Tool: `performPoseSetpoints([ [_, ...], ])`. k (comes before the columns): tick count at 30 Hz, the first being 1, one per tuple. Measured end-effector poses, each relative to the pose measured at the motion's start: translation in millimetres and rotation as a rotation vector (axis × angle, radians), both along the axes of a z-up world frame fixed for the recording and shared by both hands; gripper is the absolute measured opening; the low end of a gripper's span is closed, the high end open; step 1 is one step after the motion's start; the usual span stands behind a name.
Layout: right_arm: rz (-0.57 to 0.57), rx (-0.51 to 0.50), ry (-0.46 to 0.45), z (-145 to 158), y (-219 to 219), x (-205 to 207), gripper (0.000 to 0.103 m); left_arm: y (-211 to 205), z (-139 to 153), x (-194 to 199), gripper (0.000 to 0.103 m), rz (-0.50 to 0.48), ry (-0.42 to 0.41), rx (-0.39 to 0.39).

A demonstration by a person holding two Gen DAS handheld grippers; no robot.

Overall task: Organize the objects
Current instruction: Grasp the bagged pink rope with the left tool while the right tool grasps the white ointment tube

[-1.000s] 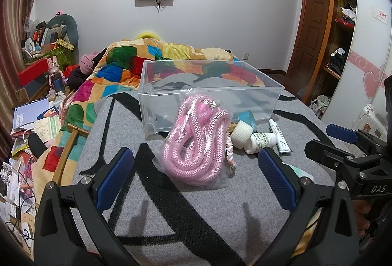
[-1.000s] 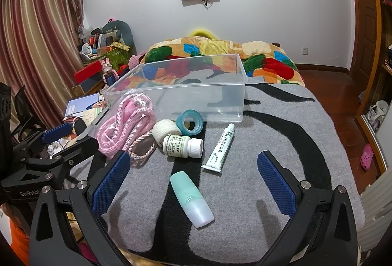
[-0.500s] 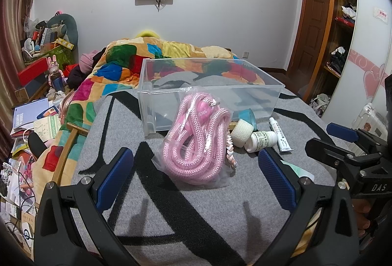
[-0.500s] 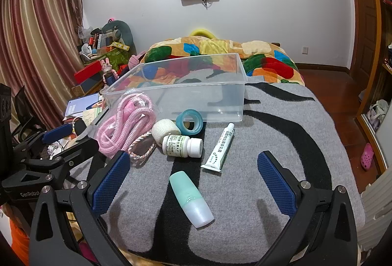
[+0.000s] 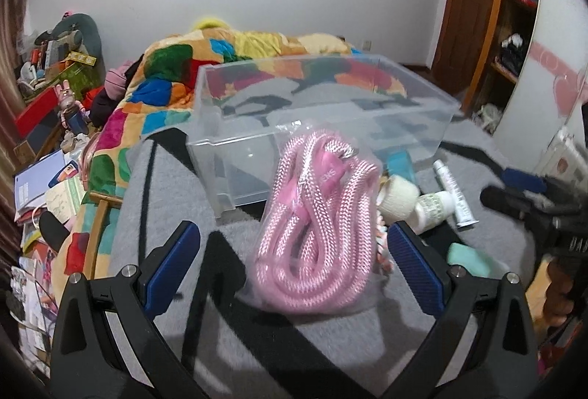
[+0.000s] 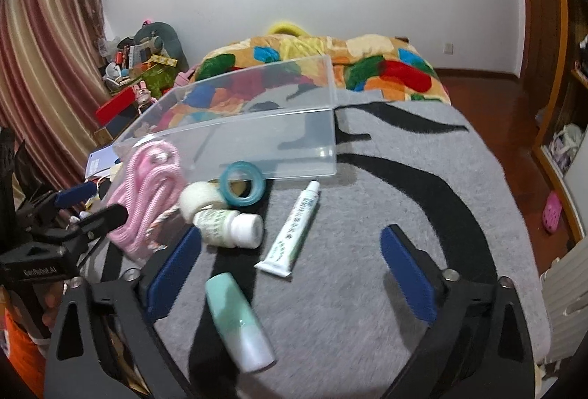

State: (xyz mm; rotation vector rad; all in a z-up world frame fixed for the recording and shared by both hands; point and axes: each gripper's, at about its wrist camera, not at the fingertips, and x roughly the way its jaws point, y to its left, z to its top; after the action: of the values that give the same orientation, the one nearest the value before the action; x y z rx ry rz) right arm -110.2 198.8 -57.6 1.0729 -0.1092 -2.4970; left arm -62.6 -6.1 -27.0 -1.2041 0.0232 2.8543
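1. Hovering low over the bed, the left hand-held gripper (image 5: 294, 263) had its jaws spread wide with the bagged pink rope (image 5: 319, 233) lying between them, untouched; that spread suited the bulky bundle.
2. Just beyond the rope stood the clear bin (image 5: 323, 127), open-topped and holding nothing, probably the place for everything.
3. The right hand-held gripper (image 6: 290, 263) was likewise spread wide and gripped nothing; the mint bottle (image 6: 239, 322) lay near its left finger and the tube (image 6: 294, 233) just ahead between the jaws.
4. Farther ahead, the pill bottle (image 6: 228, 226), gauze roll (image 6: 196, 198) and tape ring (image 6: 242, 184) clustered before the bin.
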Motion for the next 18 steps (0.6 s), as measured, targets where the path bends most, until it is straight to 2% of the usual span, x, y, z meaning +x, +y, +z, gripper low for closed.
performPoseSetpoints([
  [6,-0.015,0.004,-0.059,-12.6,-2.2,-31.8,0.063,5.1,-9.4,-18.3,0.103,-0.011,-0.021,-0.014],
  [8,0.012,0.023,-0.074,-18.4,-9.5,-37.4,0.056,5.2,-16.5,-22.5,0.103,-0.014,-0.040,-0.004],
  [10,0.044,0.044,-0.088,-24.9,-18.0,-39.8,0.044,3.0,-22.5,-26.1,0.103,-0.008,-0.058,0.008],
  [13,0.047,0.074,-0.068,-29.1,-22.0,-38.2,0.034,-2.9,-31.9,-28.7,0.083,-0.016,-0.094,0.085],
  [15,0.052,0.074,-0.063,-29.6,-21.3,-36.7,0.024,-2.8,-33.5,-26.5,0.063,-0.029,-0.093,0.121],
  [16,0.053,0.068,-0.066,-29.6,-20.3,-36.3,0.020,-2.2,-32.8,-23.5,0.062,-0.025,-0.080,0.110],
  [18,0.053,0.062,-0.064,-29.4,-18.3,-34.6,0.015,-0.1,-31.2,-17.4,0.054,-0.026,-0.051,0.098],
])
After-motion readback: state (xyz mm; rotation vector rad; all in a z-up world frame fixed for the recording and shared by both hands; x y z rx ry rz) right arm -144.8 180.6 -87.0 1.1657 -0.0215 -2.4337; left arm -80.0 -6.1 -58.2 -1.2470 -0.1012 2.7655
